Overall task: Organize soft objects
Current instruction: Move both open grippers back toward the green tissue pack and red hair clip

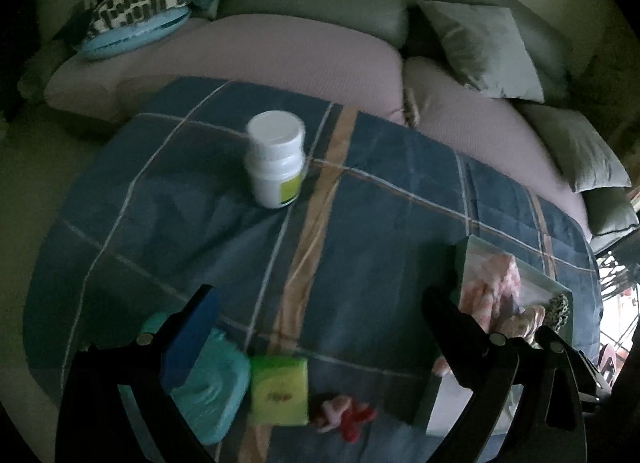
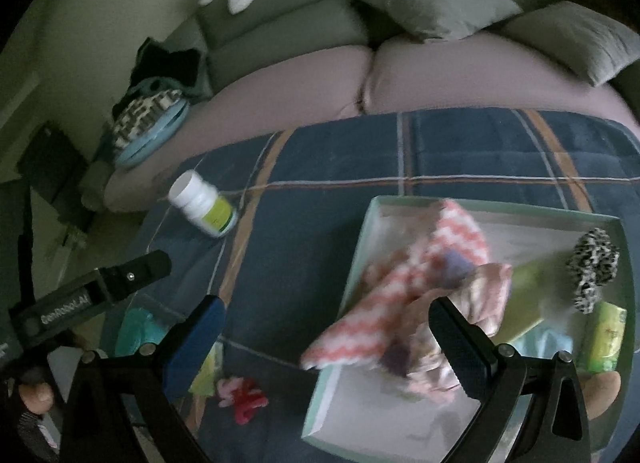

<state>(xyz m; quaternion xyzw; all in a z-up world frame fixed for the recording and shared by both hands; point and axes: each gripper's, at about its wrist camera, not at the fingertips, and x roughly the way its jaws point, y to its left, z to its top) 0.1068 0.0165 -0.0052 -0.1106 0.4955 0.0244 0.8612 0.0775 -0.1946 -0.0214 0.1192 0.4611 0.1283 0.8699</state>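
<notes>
Both grippers, left (image 1: pixel 320 311) and right (image 2: pixel 326 323), are hanging spread apart and empty over the plaid blanket (image 2: pixel 460 151). 1 pink zigzag cloth (image 2: pixel 404 283), 1 leopard scrunchie (image 2: pixel 594 269) and 1 green tissue pack (image 2: pixel 606 337) are lying in 1 box (image 2: pixel 372 223). 1 white bottle (image 1: pixel 276 159), 1 teal pouch (image 1: pixel 212 387), 1 more tissue packet (image 1: pixel 280 391) and 1 red-pink scrunchie (image 1: pixel 344 419) are sitting outside on the blanket.

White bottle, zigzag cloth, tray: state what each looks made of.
White bottle: smooth plastic, by its moulded cap and faint sheen. Zigzag cloth: soft fleecy fabric, crumpled and draping over the rim. Tray: thin straight walls, probably cardboard or plastic; blur leaves it open.
</notes>
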